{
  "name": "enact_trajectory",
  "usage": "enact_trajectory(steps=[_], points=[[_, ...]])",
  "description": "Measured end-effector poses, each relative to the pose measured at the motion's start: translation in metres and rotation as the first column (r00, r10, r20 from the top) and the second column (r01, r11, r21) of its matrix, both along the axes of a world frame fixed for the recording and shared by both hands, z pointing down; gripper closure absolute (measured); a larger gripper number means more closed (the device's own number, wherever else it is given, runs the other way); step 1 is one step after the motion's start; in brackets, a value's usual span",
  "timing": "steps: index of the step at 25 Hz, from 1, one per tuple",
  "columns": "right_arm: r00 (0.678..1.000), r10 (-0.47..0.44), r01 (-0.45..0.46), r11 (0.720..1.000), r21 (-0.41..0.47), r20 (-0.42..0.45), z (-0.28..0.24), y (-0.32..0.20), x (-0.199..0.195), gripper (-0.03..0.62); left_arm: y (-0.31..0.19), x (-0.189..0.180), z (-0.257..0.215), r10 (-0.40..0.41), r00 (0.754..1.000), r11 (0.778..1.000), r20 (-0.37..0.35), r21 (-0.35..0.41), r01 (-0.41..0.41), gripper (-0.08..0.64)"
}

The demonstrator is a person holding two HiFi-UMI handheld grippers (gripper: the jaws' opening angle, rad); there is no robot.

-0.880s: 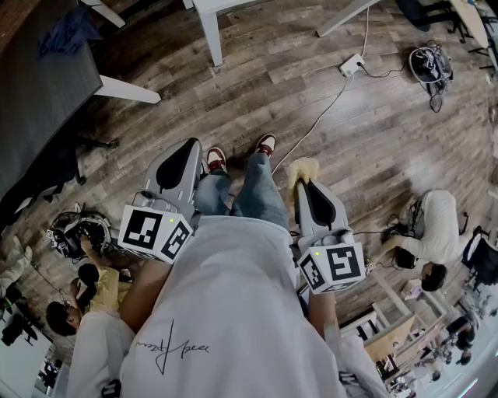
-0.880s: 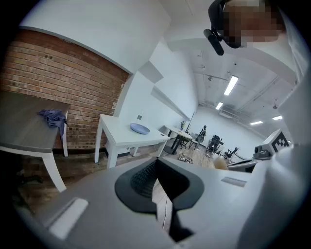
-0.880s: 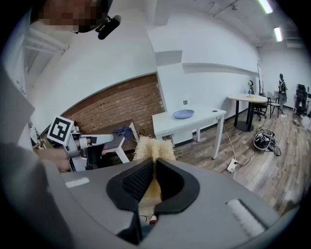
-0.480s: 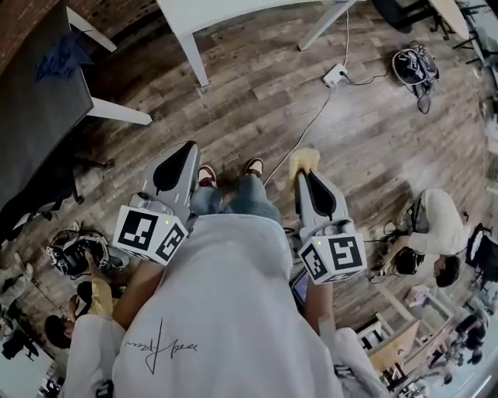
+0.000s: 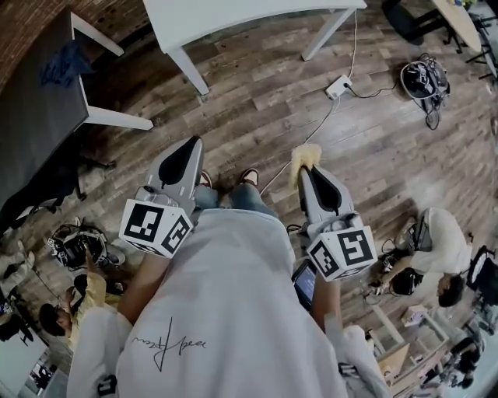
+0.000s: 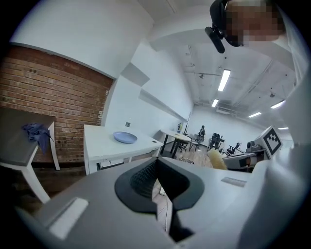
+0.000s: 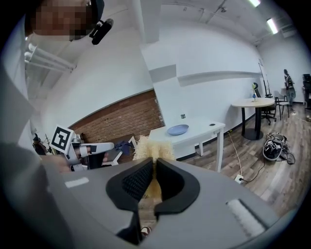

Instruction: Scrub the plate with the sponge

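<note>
A pale blue plate (image 6: 125, 137) lies on a white table (image 6: 99, 146) well ahead of me; it also shows in the right gripper view, plate (image 7: 178, 130) on the white table (image 7: 194, 133). My right gripper (image 5: 306, 165) is shut on a yellow sponge (image 5: 306, 155), whose frayed top sticks out above the jaws as the sponge (image 7: 153, 148). My left gripper (image 5: 194, 148) is shut with nothing between its jaws. Both grippers hover over the floor in front of my body, far from the plate. In the head view only the table's near edge (image 5: 233, 15) shows; the plate is out of that view.
A dark table (image 5: 39, 101) with a blue cloth (image 5: 64, 62) stands at the left. A power strip with cable (image 5: 338, 85) and a headset bundle (image 5: 424, 78) lie on the wood floor. People sit on the floor at right (image 5: 436, 249) and lower left (image 5: 78, 303).
The white table has come further into the head view at the top and the floor has slid down the picture. Both grippers have kept their places beside my body, the sponge still held.
</note>
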State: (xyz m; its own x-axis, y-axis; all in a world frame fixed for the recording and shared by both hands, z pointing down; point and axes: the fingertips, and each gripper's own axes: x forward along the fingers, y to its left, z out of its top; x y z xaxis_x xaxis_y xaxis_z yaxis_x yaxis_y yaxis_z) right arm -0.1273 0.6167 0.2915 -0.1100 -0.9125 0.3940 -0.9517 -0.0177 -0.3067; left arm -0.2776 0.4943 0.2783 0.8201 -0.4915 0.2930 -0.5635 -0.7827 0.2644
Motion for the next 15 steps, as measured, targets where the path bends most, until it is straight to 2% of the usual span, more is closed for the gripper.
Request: enact_trajectory(steps=[7,15], points=[[0.999,-0.036,0.037,0.999,0.011,-0.028,-0.001,-0.007,0.038,0.56,-0.005,0.017,0.004,-0.047,0.999,0.999,0.022,0.018,0.047,0.548],[1.0,-0.019,0.019,1.0,0.017,0.024,0.0,-0.031,0.055,0.56,-0.041,0.025,0.012,-0.063,0.998,0.998,0.021,0.003,0.063,0.548]])
